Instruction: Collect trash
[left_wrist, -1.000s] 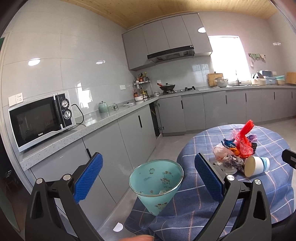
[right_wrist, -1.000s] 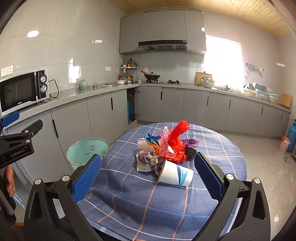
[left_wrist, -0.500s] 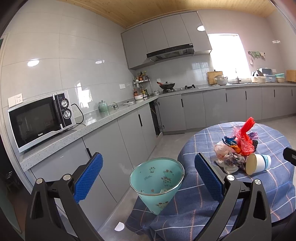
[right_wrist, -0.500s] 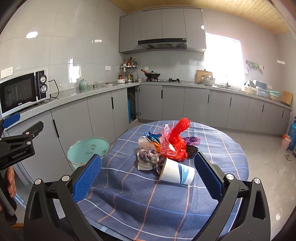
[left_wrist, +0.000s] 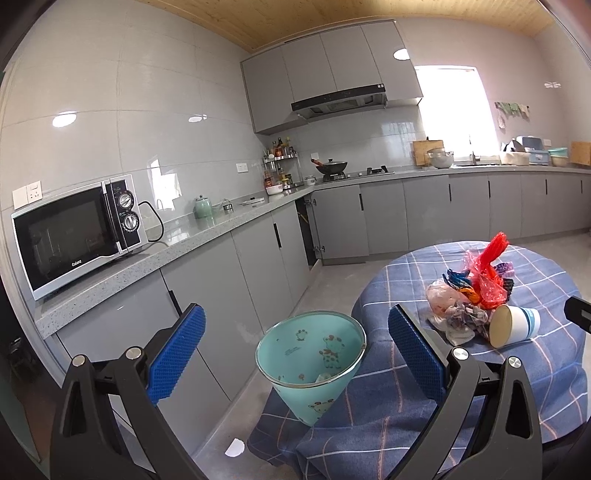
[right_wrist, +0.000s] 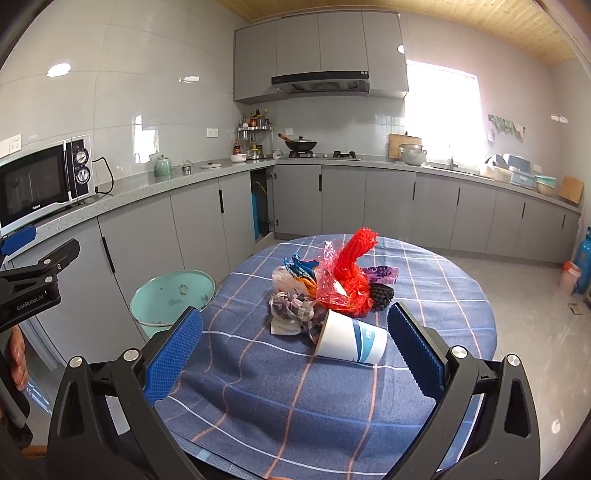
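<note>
Left wrist view: the left gripper (left_wrist: 295, 354) has its blue-padded fingers spread wide with nothing between them. Framed in that gap, the teal trash bin (left_wrist: 312, 363) stands on the floor, touching the near-left edge of the round table (left_wrist: 406, 280) draped in a blue checked cloth. A scrap lies at the bin's bottom. On the table, right of the bin and farther back, sits the trash pile (left_wrist: 469, 295): crumpled wrappers and bags, with a red plastic bag (left_wrist: 487, 273) sticking up from it. A paper cup (left_wrist: 515, 325) lies on its side at the pile's right edge, touching it, mouth facing the camera. A microwave (left_wrist: 77, 232) sits on the counter far left of the table.

Right wrist view: the right gripper (right_wrist: 295, 349) is likewise spread apart and empty, hovering over the table's near edge. The trash pile (right_wrist: 325, 291) lies at the table's centre, ahead of the fingers. The paper cup (right_wrist: 351, 341) rests on its side at the pile's near edge, closer to the right finger. The bin (right_wrist: 171, 299) stands just off the table's left edge. The left gripper (right_wrist: 33, 280) shows at the far left, beyond the bin.
</note>
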